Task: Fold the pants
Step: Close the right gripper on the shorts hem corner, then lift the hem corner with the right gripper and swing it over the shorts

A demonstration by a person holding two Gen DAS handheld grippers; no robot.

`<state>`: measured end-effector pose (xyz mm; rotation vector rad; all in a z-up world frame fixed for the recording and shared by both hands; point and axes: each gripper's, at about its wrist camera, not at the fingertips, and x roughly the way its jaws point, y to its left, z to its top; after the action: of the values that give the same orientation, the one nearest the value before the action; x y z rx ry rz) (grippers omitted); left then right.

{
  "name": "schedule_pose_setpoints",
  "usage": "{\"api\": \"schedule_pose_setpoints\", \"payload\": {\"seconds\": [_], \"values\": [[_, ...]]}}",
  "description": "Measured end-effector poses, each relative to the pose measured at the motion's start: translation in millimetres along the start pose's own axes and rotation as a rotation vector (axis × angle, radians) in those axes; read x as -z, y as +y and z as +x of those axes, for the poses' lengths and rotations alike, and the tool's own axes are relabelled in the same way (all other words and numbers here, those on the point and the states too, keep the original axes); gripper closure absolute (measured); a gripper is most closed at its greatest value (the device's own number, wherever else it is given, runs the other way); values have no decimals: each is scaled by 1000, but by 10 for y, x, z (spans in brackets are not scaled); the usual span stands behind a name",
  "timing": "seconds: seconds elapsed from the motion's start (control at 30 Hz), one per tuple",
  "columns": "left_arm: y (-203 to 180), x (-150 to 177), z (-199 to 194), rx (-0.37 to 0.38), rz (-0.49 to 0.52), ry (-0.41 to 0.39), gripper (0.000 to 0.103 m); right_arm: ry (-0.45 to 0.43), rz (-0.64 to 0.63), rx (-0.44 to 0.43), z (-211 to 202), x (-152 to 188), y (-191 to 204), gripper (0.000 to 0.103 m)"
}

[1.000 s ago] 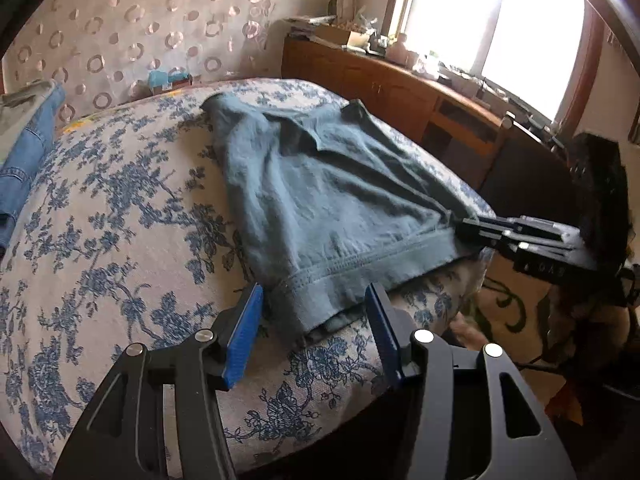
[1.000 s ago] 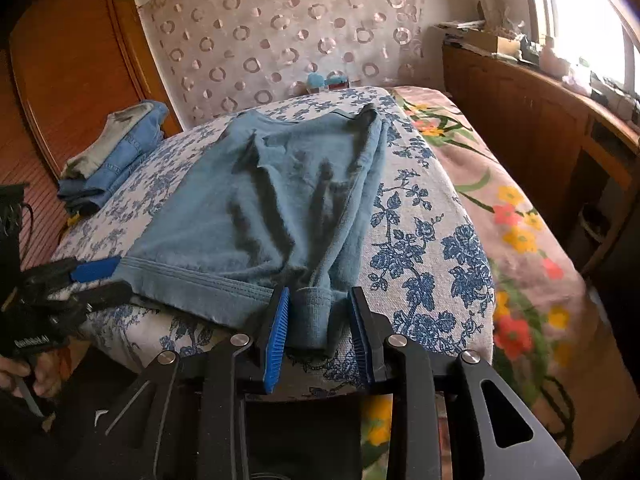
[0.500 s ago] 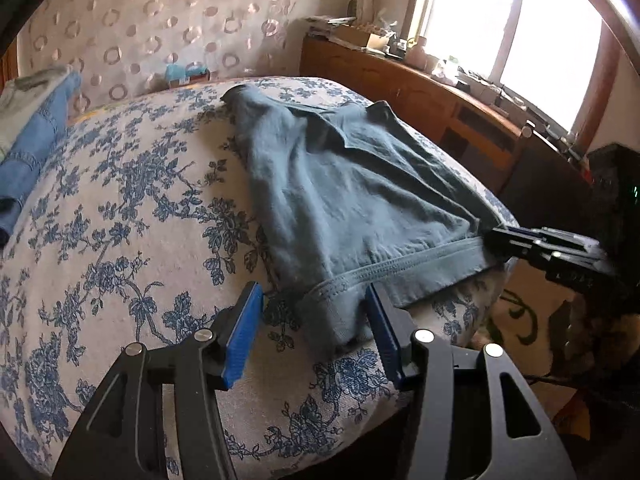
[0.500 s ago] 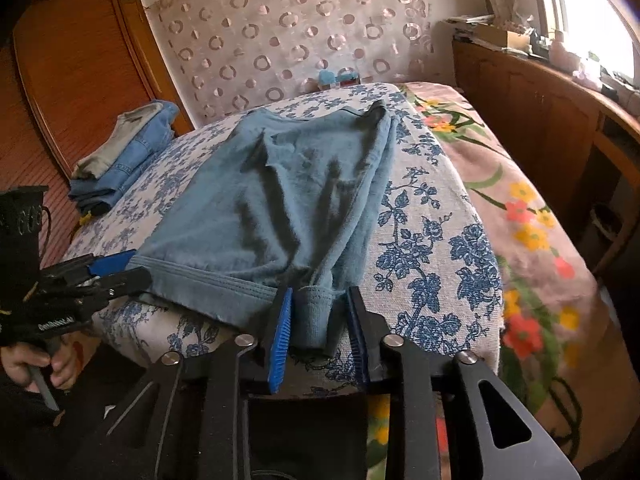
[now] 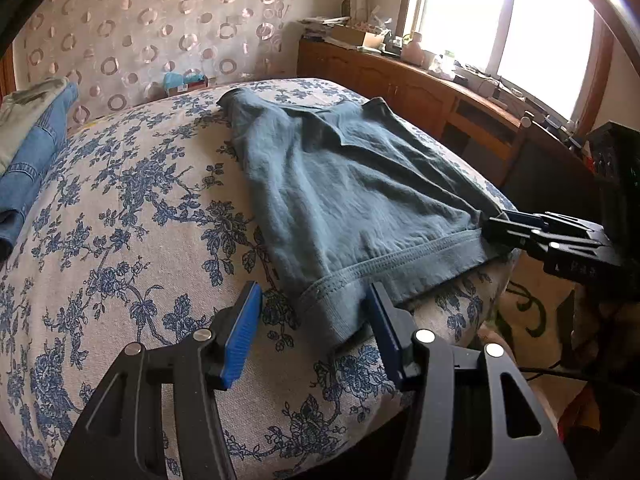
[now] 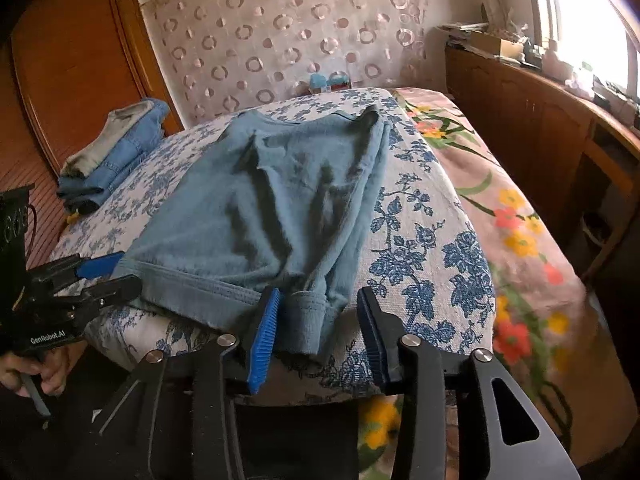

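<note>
Two grippers are working the near edge of the bed, one at each corner of the pants' waistband. Left gripper (image 5: 312,332) is sitting half open, its blue pads standing clear on either side of the left waistband corner, which is hanging slightly over the mattress edge; nothing is being pinched. Right gripper (image 6: 316,330) is opening its jaws right now; the right corner of the band is lying between the pads, brushing or nearly brushing the left one, with a clear gap to the right.

Pants (image 5: 352,196) are lying flat on the blue-flowered bedspread (image 5: 120,216), waistband (image 6: 192,284) nearest, legs running away toward the headboard (image 6: 280,40). Cloth is looking soft and wrinkled through the middle.

Judgement on the step: the spread seems to be finishing, with both corners being released. For a clean fold, each gripper should be retaking its corner deep enough to catch both layers, then lifting evenly so the band is not skewing.

Room: open bedspread is lying to the left of the pants, plenty for a sideways fold. On the right the spread is ending close by, over a flowered sheet (image 6: 516,216). Folded clothes (image 6: 116,152) are stacked far left, well apart.
</note>
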<state>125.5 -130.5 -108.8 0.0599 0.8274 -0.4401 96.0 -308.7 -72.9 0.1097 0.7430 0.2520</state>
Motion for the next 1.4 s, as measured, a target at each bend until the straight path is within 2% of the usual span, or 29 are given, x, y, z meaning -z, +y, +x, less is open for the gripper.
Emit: {"api": "schedule_pose_setpoints", "payload": {"seconds": [0.2, 0.27, 0.4, 0.47, 0.6, 0.77, 0.87, 0.97, 1.07, 1.23, 1.33, 1.4], "values": [[-14, -4, 2, -4, 9, -1, 48, 12, -59, -32, 18, 1, 23, 59], [-20, -7, 5, -4, 12, -1, 48, 20, -75, -43, 19, -4, 26, 65], [-16, -13, 18, -2, 11, -2, 47, 42, -57, -111, 42, -32, 9, 84], [-11, -12, 15, 3, 5, -1, 47, 37, -66, -109, 39, -40, 18, 85], [54, -31, -6, 104, -67, 8, 48, 23, -79, -93, 23, -36, 44, 86], [43, -31, 18, 95, -72, 12, 64, 14, -79, -93, 11, -29, 60, 86], [17, -27, 25, 79, -48, 13, 66, 13, -76, -96, 4, -21, 57, 86], [-2, -37, 11, 62, -29, 35, 80, -1, -75, -102, -32, -28, 61, 86], [-14, -65, -93, 80, -24, 10, 91, -33, -76, -121, -132, -64, 83, 86], [-29, -284, -513, 93, 7, -92, 93, -88, -112, -139, -351, -214, 210, 87], [-25, -467, -765, 118, 23, -116, 93, -115, -142, -155, -488, -354, 275, 87], [-33, -576, -936, 106, 45, -148, 93, -137, -171, -154, -602, -455, 344, 87]]}}
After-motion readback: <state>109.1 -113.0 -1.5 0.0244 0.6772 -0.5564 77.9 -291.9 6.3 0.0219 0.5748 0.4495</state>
